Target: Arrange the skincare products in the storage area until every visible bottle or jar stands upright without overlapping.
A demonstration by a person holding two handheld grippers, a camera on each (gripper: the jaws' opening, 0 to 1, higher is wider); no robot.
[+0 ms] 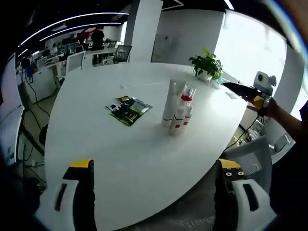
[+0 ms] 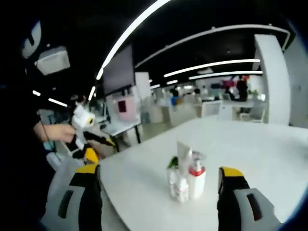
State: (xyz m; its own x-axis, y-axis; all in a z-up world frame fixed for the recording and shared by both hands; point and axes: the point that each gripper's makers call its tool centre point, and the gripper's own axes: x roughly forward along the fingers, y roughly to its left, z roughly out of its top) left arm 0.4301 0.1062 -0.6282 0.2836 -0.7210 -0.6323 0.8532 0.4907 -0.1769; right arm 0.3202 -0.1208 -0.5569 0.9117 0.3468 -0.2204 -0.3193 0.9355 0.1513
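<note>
Bottles [image 1: 176, 108] stand clustered upright mid-bench [image 1: 120, 149], a leaflet [image 1: 128, 109] beside them. A plant [image 1: 207, 65] sits at the far edge. Both grippers, left [image 1: 156, 187] and right [image 2: 161, 195], are wide open, empty.

Daylight from a window [image 1: 250, 48] glares across the white surface [image 1: 144, 144]. Ceiling strip lights [image 2: 211, 65] streak overhead. Edges bend; both views are soft.
</note>
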